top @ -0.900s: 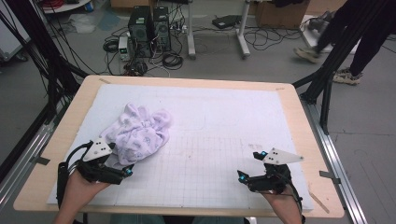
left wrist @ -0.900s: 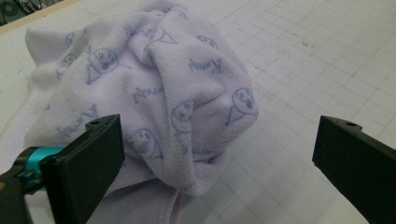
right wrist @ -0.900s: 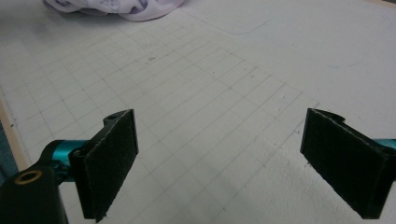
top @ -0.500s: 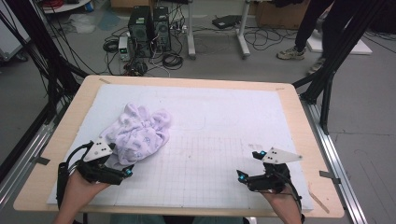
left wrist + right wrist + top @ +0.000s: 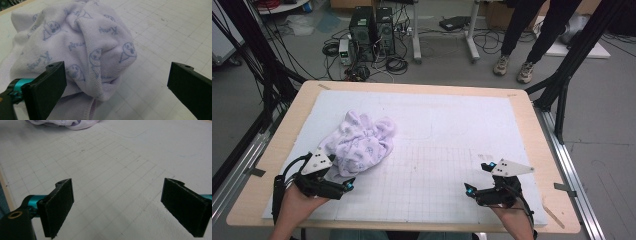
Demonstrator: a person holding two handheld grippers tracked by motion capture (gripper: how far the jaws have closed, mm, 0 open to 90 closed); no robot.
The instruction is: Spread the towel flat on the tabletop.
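Your table (image 5: 532,115) carries a white gridded mat (image 5: 452,130) that stops just short of the wooden rim on every side. The mat's middle and right lie bare, giving you wide room there. The crumpled lilac towel (image 5: 359,142) sits on the mat's left half, away from its edges. Your left gripper (image 5: 347,186) rests at the towel's near edge, jaws spread apart, cloth between them but unpinched. Your right gripper (image 5: 477,177) sits near the front right corner, jaws wide over bare grid.
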